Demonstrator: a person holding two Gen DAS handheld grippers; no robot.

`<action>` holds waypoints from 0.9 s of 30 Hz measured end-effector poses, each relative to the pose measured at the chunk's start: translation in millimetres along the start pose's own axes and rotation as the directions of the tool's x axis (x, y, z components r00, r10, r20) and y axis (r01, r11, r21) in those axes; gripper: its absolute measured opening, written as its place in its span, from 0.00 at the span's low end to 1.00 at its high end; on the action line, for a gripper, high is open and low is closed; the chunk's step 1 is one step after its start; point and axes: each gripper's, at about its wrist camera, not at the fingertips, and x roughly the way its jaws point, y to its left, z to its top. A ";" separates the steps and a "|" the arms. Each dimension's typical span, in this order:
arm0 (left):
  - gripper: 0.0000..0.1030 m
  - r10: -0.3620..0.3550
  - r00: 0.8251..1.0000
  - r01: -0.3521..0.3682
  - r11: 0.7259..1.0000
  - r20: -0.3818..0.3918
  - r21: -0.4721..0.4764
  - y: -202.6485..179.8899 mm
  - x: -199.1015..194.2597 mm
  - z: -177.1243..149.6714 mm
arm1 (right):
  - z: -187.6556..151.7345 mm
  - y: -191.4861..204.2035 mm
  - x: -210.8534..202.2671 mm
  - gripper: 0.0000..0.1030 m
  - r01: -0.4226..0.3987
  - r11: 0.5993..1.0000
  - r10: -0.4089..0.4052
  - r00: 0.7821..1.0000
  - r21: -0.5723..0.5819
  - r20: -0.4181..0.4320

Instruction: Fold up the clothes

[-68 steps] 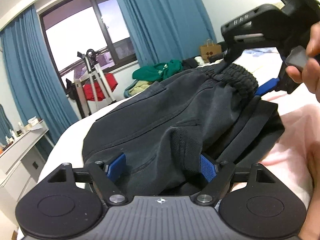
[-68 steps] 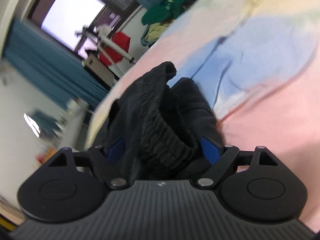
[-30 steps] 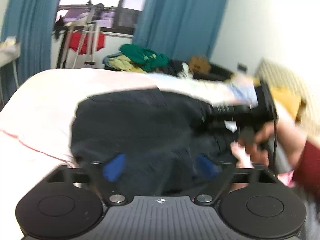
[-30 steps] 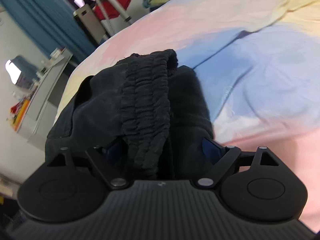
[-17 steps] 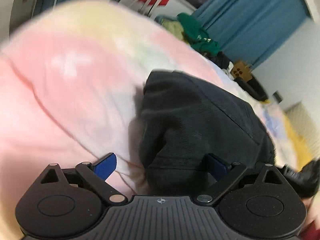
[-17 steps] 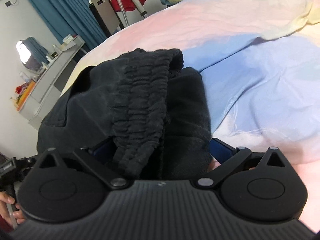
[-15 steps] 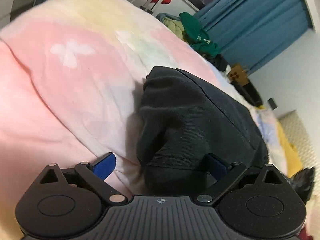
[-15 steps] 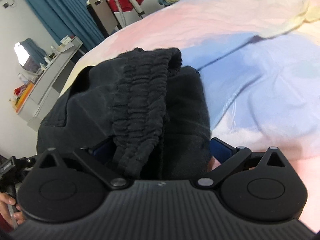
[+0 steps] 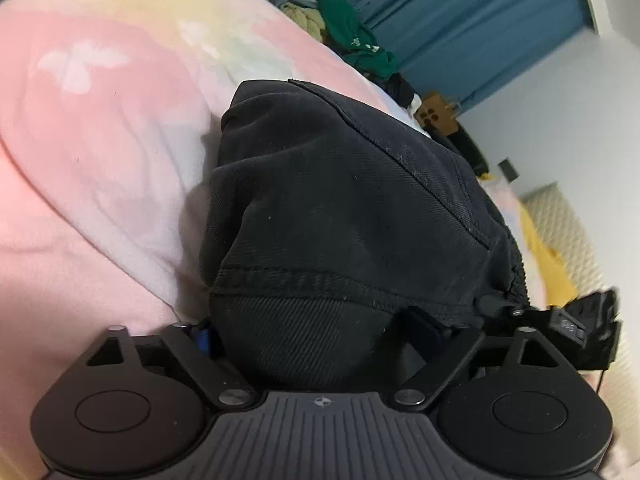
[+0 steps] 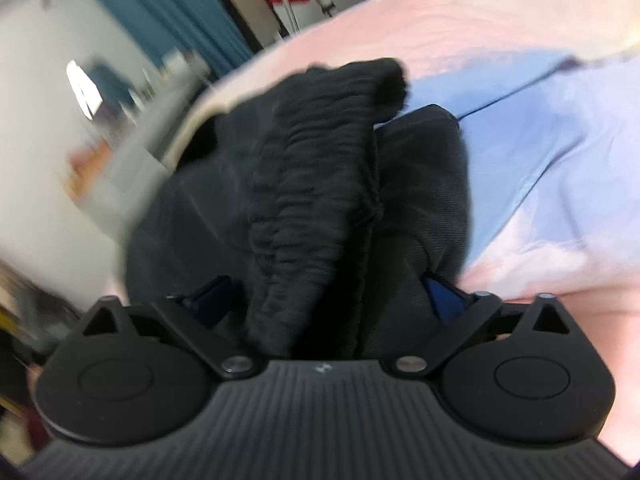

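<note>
On the pastel bedspread (image 9: 100, 152) my left gripper (image 9: 316, 336) and right gripper (image 10: 332, 300) each clamp the black trousers (image 9: 340, 200), bundled several layers thick, so folding looks well along.

Soft, even indoor light, no glare; strong fisheye bending at the edges; left wrist view fairly sharp, right wrist view motion-blurred, worst along its left side; black garment (image 9: 352, 216) underexposed.

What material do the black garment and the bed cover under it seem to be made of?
The black garment looks like matte woven cotton twill: fine diagonal ribs, stitched seams, lint specks. Its waistband is gathered, probably elastic. The bed cover looks soft and slightly fuzzy, perhaps fleece or brushed cotton, with pastel print; I cannot tell exactly.
</note>
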 end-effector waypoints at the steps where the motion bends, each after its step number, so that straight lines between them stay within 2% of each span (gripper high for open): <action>1: 0.78 0.016 1.000 -0.016 1.000 0.002 0.018 -2.8 -0.1 -2.1 | -1.3 4.2 2.0 0.86 0.032 0.999 -0.032 0.999 -0.031 -0.005; 2: 0.76 0.031 1.000 -0.031 0.999 0.005 0.030 -6.2 -1.0 -3.8 | -1.9 6.4 1.4 0.83 0.047 0.998 -0.047 0.999 -0.034 0.000; 4: 0.72 0.059 0.998 -0.060 0.997 0.016 0.047 -14.2 -4.3 -6.3 | -3.6 11.7 -1.9 0.70 0.081 0.996 -0.081 0.997 -0.039 0.013; 10: 0.53 0.144 0.988 -0.148 0.985 0.049 0.094 -38.1 -14.2 -14.1 | -8.5 27.3 -7.2 0.56 0.152 0.987 -0.149 0.988 -0.052 0.050; 15: 0.33 0.146 0.985 -0.155 0.983 0.088 0.100 -50.9 -38.4 -20.8 | -11.2 37.2 -24.9 0.45 0.154 0.988 -0.151 0.983 -0.019 0.102; 21: 0.25 0.153 0.978 -0.175 0.972 0.141 0.157 -87.0 -66.5 -28.8 | -6.2 30.9 -57.7 0.36 0.124 0.992 -0.127 0.983 0.029 0.134; 27: 0.22 0.133 0.981 -0.159 0.967 0.140 0.200 -157.1 -77.2 -30.7 | 7.9 20.2 -98.1 0.33 0.093 0.993 -0.104 0.982 0.076 0.161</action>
